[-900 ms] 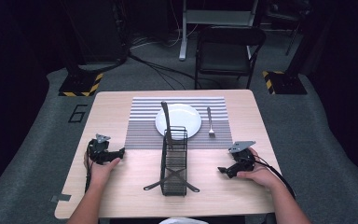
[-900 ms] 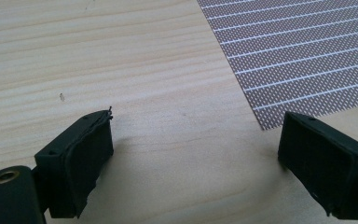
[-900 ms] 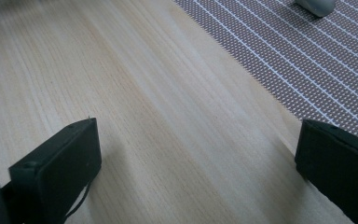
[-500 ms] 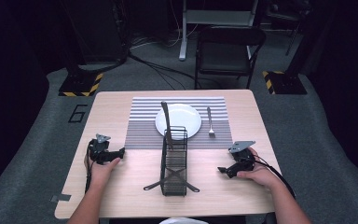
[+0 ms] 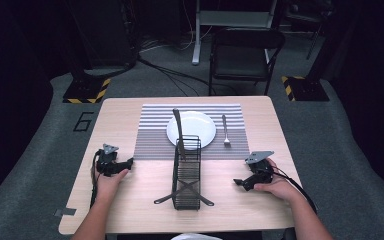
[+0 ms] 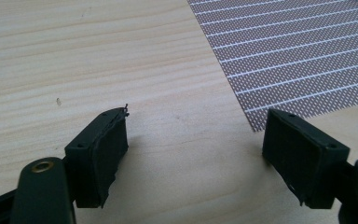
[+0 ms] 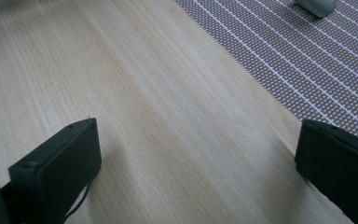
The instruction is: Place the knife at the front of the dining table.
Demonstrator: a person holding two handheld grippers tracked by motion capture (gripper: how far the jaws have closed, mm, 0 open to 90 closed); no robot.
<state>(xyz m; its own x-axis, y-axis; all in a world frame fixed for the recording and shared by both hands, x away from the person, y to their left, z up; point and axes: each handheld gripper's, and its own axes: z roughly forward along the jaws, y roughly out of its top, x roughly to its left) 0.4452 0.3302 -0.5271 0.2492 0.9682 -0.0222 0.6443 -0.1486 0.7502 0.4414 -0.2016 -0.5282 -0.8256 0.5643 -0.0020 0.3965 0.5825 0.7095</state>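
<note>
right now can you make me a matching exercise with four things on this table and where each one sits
Things:
1. plate
2. fork
3. knife
4. rack

Places:
A. standing up in the far end of the rack
B. on the bare wood, between the two hands
C. in the middle of the striped mat
D. flat on the mat, right of the plate

Pairs: 1-C, 2-D, 3-A, 4-B
</note>
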